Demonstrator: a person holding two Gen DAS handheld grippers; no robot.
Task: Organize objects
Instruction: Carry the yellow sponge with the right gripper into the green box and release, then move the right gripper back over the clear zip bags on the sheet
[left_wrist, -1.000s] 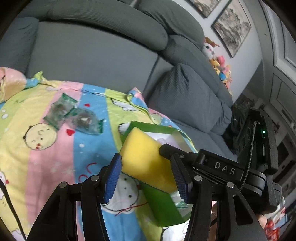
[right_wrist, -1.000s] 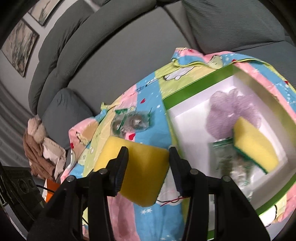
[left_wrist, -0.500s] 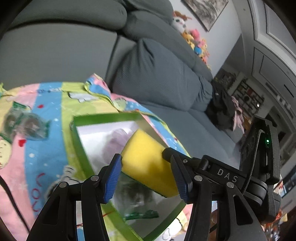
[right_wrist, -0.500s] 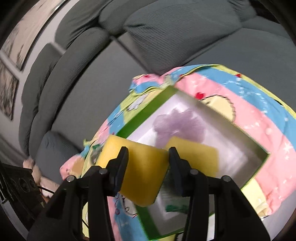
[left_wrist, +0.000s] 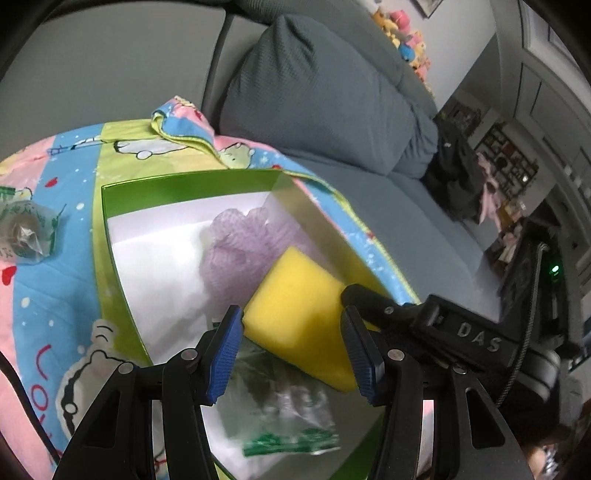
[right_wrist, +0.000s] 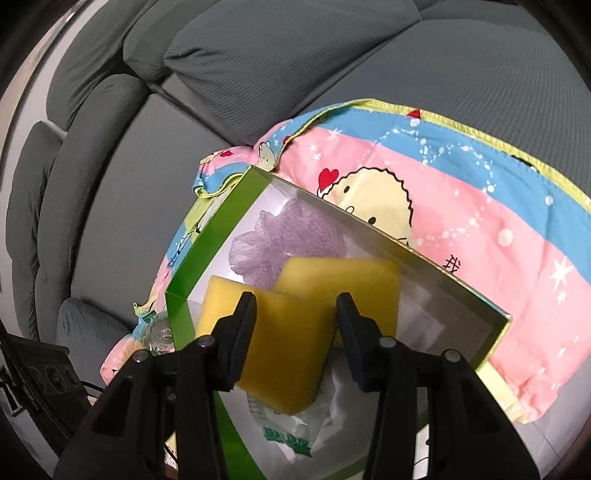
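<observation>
A green box (left_wrist: 110, 236) with a white inside lies on a colourful cartoon blanket. In it are a purple mesh pouf (left_wrist: 240, 243), a clear packet with green print (left_wrist: 284, 417) and a yellow sponge (right_wrist: 343, 277). My left gripper (left_wrist: 291, 332) is shut on a yellow sponge (left_wrist: 295, 314) and holds it over the box. My right gripper (right_wrist: 295, 328) is shut on a yellow sponge (right_wrist: 284, 347), also over the box (right_wrist: 207, 251), above the packet (right_wrist: 291, 424) and beside the pouf (right_wrist: 288, 240).
The blanket (right_wrist: 480, 229) covers a grey sofa seat (left_wrist: 388, 206) with grey cushions (left_wrist: 314, 92) behind. Another clear green packet (left_wrist: 22, 232) lies on the blanket left of the box. Cluttered shelves and plush toys stand at the far right.
Both grippers have moved from over the blanket to over the box, each still holding its sponge. The box now fills the middle of both views.
</observation>
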